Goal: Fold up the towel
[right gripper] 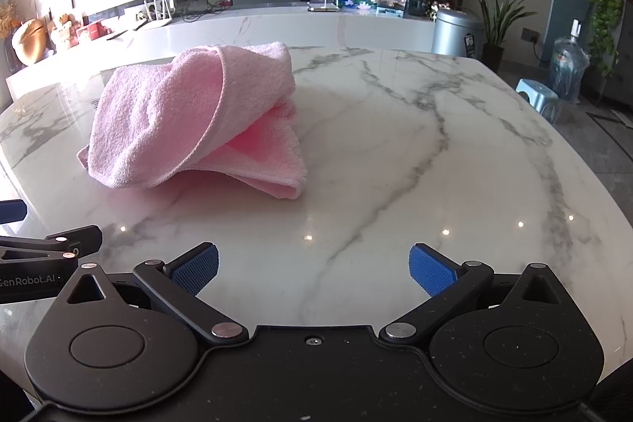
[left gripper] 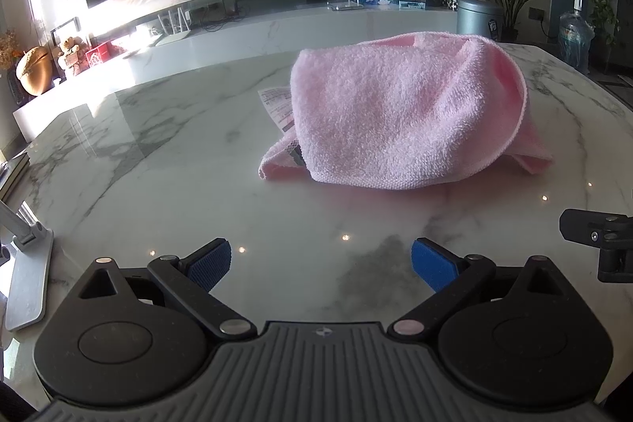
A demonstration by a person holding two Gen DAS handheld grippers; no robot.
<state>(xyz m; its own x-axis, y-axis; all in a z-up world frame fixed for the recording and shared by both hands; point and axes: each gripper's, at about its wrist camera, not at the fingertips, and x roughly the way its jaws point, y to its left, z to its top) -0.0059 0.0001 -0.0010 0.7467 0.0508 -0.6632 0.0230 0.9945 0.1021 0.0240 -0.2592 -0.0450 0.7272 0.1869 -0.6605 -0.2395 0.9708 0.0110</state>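
Observation:
A pink terry towel (left gripper: 399,109) lies in a loose, rumpled heap on the white marble table (left gripper: 166,161), ahead and slightly right of my left gripper (left gripper: 321,265). That gripper is open, its blue pads wide apart over bare marble, short of the towel. In the right wrist view the same towel (right gripper: 190,121) sits ahead to the left, its upper layer draped over a folded lower layer. My right gripper (right gripper: 313,269) is also open and holds nothing, well back from the towel.
A printed paper slip (left gripper: 277,105) pokes out from under the towel's left side. A metal stand (left gripper: 27,263) rests at the table's left edge. The other gripper's body shows at the frame edges (left gripper: 601,236) (right gripper: 47,248). A TV console, bin and plants stand beyond the table.

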